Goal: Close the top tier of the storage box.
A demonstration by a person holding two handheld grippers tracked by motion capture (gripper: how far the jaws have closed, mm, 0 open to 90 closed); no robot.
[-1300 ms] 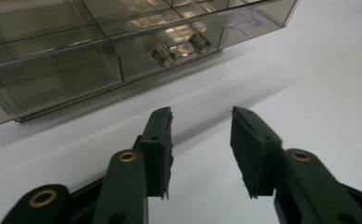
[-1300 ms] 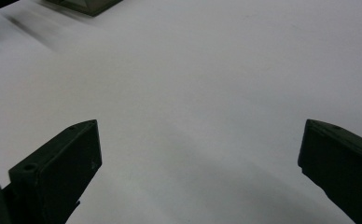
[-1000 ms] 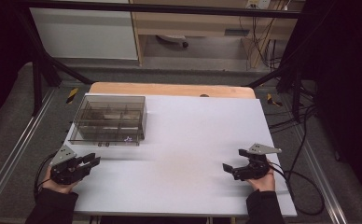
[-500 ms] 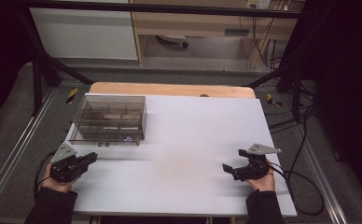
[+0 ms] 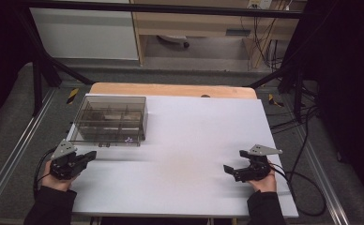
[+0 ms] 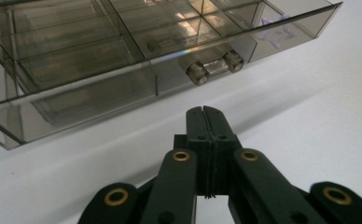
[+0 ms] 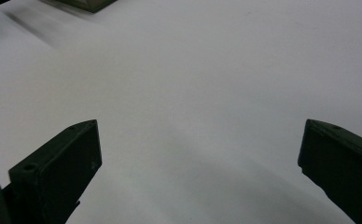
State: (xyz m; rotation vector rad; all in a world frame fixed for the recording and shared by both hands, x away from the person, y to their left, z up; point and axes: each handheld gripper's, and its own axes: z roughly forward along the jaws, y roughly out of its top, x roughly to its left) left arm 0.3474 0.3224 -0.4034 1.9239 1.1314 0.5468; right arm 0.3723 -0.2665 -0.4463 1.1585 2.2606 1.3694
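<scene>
Moved: left gripper (image 6: 204, 112) jaws have just been closing, now pressed together with nothing between them.
Right gripper (image 7: 200, 154): jaws wide apart, nothing held, low over the counter.
Box: clear box (image 5: 109, 121) sits on the counter's far left, near the left gripper.
Counter: white top (image 5: 199, 140), wooden far edge.
Room: grey floor, black cables at the right.

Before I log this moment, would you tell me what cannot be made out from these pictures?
- Clear compartment box, high view: too small and glary to tell whether its compartments hold anything.
- The same box, left gripper view: cut off by the top and left edges; reflections obscure the inside.
- Purple star mark: blurred behind the plastic.
- Right gripper, its own view: jaw bases cut off by the bottom edge.
</scene>
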